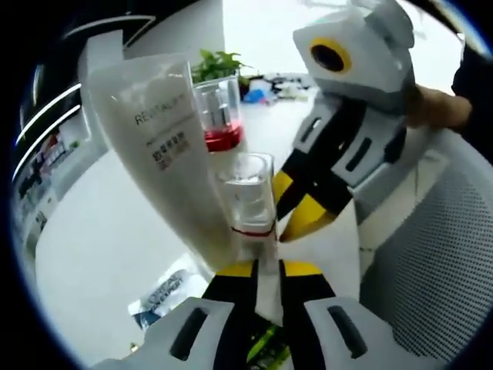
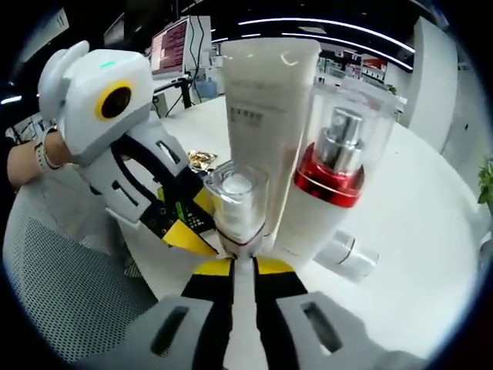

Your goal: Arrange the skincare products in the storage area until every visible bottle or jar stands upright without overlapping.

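Observation:
A small white bottle [image 1: 248, 193] [image 2: 237, 202] with a clear cap and a thin red ring stands between both grippers. Its white lower body runs down into the narrow gap of my left gripper [image 1: 268, 268], which is shut on it. My right gripper [image 2: 243, 268] closes on the same lower body, and in the left gripper view its yellow fingertips [image 1: 306, 220] meet the bottle at the ring. Just behind stand a tall white tube [image 1: 166, 146] [image 2: 266, 108] and a pump bottle [image 1: 219, 116] [image 2: 335, 169] with a red collar under a clear cap.
A white bottle [image 2: 347, 258] lies on its side on the round white table [image 1: 100, 239] [image 2: 416, 223]. A blue-and-white packet [image 1: 166, 297] and gold wrappers [image 2: 202, 158] lie on the table. A grey mesh chair [image 1: 431, 254] [image 2: 54, 285] stands close. A person's hand [image 1: 439, 108] holds the right gripper.

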`<state>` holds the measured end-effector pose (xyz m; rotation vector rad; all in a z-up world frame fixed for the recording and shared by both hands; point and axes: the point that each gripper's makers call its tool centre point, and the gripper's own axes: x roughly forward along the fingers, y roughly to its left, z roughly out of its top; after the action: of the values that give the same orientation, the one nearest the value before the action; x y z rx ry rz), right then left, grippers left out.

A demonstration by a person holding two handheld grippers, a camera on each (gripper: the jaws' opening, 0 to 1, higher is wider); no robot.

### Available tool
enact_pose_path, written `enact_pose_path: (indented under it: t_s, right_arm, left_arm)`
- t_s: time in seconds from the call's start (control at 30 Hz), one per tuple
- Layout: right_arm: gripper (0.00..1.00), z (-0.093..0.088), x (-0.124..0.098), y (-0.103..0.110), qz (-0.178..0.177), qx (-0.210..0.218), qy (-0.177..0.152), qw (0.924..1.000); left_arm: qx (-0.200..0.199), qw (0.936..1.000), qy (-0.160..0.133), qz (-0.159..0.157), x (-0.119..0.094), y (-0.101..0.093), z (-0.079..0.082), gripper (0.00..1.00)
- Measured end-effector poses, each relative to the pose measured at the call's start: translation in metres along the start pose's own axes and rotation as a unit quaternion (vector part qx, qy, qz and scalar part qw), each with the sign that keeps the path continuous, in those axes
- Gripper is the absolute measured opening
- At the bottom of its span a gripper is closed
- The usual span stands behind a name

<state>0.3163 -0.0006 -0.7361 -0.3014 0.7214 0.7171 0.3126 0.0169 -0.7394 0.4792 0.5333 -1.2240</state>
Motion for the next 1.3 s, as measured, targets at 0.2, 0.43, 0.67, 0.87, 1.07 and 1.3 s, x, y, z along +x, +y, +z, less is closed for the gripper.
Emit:
enact_pose_path:
  t_s: [0.2, 0.43, 0.67, 0.87, 1.07, 1.3]
  right_arm:
    - [0.10, 0.0013, -0.0003, -0.0007, -0.003, -0.002, -0.003, 1.0000]
    - [0.09, 0.0017, -0.0002, -0.0002, -0.003, -0.001, -0.003, 1.0000]
    - [0.09, 0.0018, 0.0005, -0.0019, -0.008, -0.003, -0.003, 1.0000]
    - [0.09, 0.0016, 0.0017, -0.0024, -0.010, -0.010, -0.003, 0.9999]
    - [0.09, 0.0012, 0.0026, -0.0006, -0.005, -0.009, -0.002, 0.9999]
    - [0.10, 0.0004, 0.0040, -0.0002, -0.004, -0.012, 0.001, 0.9999]
  left_arm:
    - [0.007, 1.0000, -0.001, 0.004, 0.0006, 0.0018, -0.0002, 0.05]
    - [0.013, 0.9999, -0.002, 0.004, 0.0017, 0.0016, 0.0002, 0.11]
    - [0.013, 0.9999, -0.002, 0.003, 0.0022, 0.0008, 0.0005, 0.14]
    - [0.018, 0.9998, 0.000, 0.003, 0.0018, -0.0002, 0.0006, 0.14]
    - [0.018, 0.9998, 0.003, 0.002, 0.0007, 0.0003, 0.0001, 0.15]
    - [0.007, 1.0000, 0.000, 0.000, -0.0002, 0.0004, 0.0013, 0.15]
